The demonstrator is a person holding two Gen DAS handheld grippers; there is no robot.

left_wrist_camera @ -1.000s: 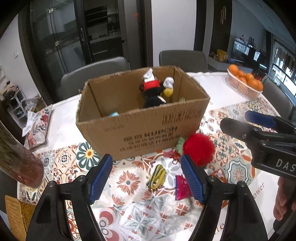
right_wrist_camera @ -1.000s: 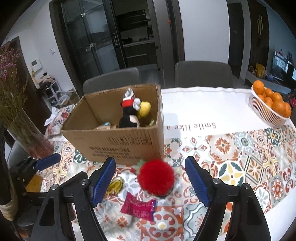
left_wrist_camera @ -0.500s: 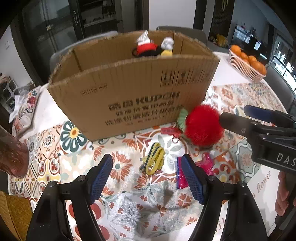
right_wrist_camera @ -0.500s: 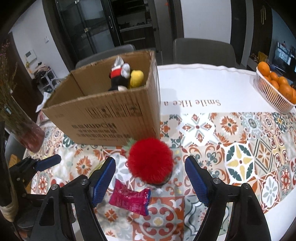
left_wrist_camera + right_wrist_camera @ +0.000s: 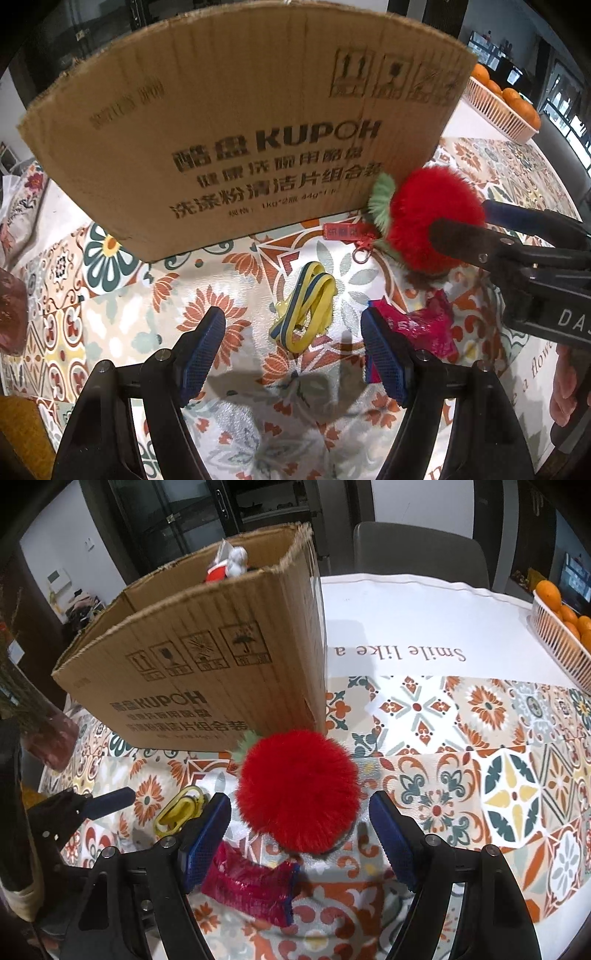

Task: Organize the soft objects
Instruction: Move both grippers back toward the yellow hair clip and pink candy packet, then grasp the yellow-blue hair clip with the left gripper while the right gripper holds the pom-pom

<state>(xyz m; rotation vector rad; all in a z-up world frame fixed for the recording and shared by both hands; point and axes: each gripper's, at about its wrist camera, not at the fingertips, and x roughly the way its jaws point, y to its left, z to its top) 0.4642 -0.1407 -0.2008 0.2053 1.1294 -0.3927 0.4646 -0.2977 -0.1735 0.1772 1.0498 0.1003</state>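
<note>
While both tools sit low over the patterned worktop, the left hand-held gripper has its jaws spread wide, nothing between the pads; the yellow-and-blue elastic band lies on the cloth just ahead of the gap, centred. Right hand-held gripper also spread wide, jaws flanking the red pompom on either side; whether the pads touch the fur is not clear, no squeeze visible. Pompom rests on the worktop at the right front corner of the cardboard box, its green leaf tuft against the box wall, red tag and key ring trailing to its left in the left wrist view. Pink foil packet lies flat just near the camera side of the pompom, beside the right tool's left finger. Box stands upright, open top; a plush toy pokes above the rim inside. White basket of oranges at the far right edge, well apart. Vase of dried stems at left, beside the box.
</note>
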